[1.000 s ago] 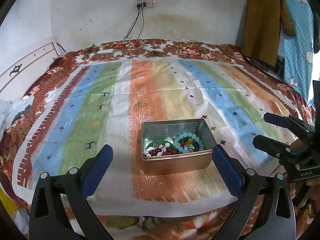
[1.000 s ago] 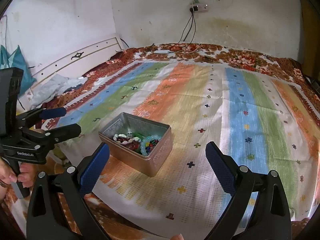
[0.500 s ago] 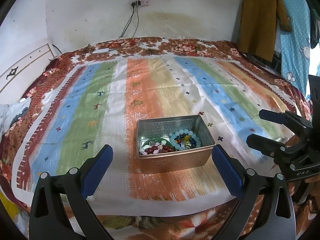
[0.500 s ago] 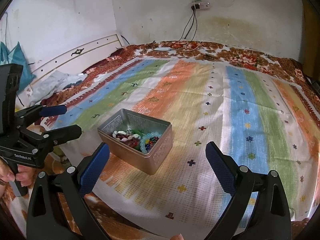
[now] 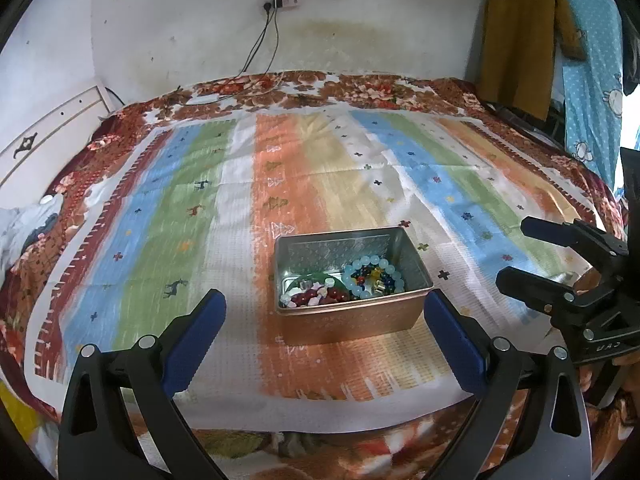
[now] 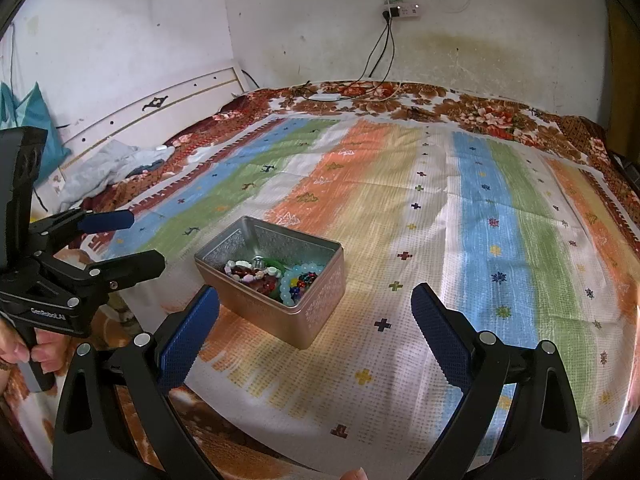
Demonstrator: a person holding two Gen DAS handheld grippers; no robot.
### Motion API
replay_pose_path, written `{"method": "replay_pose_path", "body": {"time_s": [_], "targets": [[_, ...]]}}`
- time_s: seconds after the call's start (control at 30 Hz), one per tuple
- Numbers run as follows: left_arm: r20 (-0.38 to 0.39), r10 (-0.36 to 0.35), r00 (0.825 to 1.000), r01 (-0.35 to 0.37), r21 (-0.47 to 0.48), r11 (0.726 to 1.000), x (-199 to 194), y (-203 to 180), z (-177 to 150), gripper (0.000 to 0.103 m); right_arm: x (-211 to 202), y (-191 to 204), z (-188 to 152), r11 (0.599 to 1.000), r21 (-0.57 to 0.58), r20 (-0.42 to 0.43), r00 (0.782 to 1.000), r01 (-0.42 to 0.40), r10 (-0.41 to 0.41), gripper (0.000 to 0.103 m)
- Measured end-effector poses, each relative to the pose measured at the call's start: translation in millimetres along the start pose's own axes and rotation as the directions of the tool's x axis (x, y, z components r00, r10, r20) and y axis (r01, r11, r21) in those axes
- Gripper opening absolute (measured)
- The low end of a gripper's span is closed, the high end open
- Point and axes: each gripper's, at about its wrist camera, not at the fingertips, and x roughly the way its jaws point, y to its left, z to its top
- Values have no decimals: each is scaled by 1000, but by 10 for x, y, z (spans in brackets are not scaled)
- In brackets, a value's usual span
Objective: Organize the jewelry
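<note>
Both wide-open, empty: left hand-held gripper, marked "GenRobot.AI", and right hand-held gripper.

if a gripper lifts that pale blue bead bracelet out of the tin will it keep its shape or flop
The bracelet is a ring of separate round beads, so it likely sags into a loop when lifted. The beads look glossy and may slip between the pads. It lies on other jewelry in the tin, so it could snag or drag pieces along.
</note>
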Motion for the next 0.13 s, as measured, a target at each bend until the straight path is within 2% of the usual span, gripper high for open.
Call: {"method": "replay_pose_path", "body": {"time_s": [0.13], "targets": [[0,1,1000,-1,2,1000,4,9,-4,97,6,-7,-1,1000,1,-1,1000,-5,5,97]]}}
